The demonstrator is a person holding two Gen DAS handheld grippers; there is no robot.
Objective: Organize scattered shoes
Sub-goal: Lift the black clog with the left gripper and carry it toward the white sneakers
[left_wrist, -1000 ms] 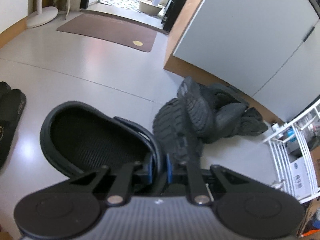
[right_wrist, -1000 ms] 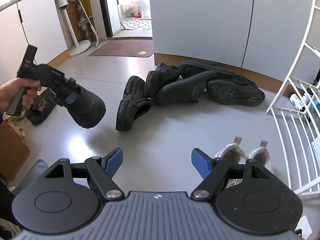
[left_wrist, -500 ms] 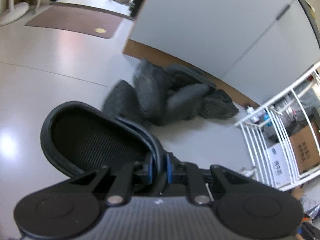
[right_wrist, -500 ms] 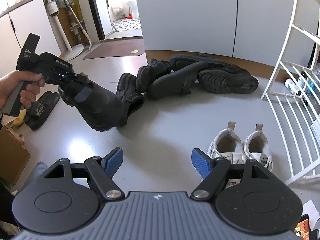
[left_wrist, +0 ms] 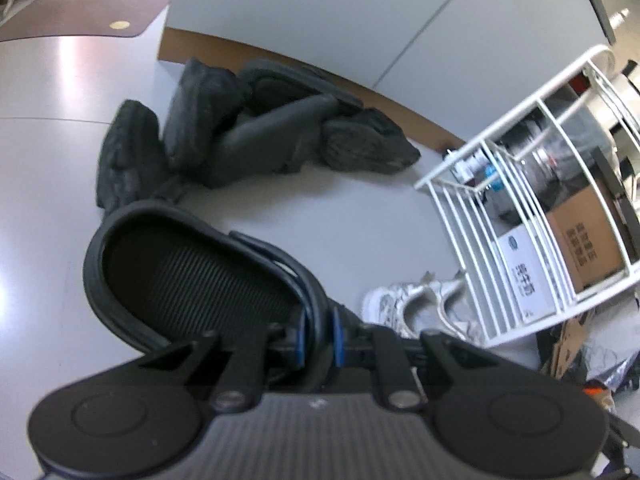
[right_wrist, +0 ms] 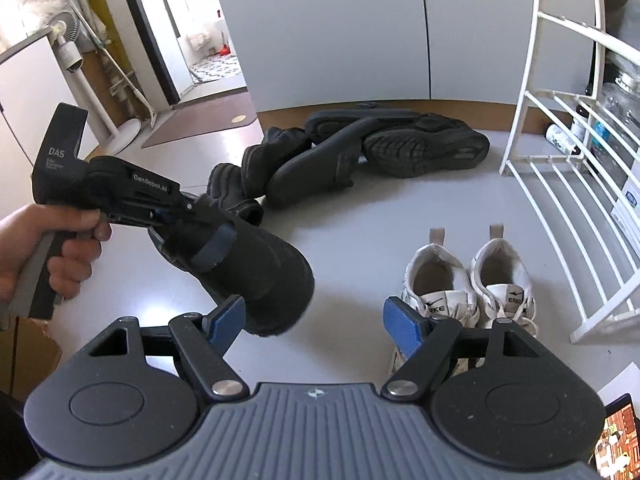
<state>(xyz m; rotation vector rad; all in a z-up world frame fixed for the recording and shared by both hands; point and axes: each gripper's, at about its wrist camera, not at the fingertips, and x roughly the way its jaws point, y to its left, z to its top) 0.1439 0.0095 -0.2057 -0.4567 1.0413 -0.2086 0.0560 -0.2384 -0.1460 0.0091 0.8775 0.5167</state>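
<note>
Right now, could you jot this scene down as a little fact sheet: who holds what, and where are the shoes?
left gripper: shut on the rim of a black clog, held in the air
right gripper: open, holding nothing
white sneakers: a pair side by side on the floor, beside the white rack
black shoe pile: several shoes heaped by the grey cabinet, some sole-up
done so far: only the sneakers are paired; the pile is unsorted
</note>
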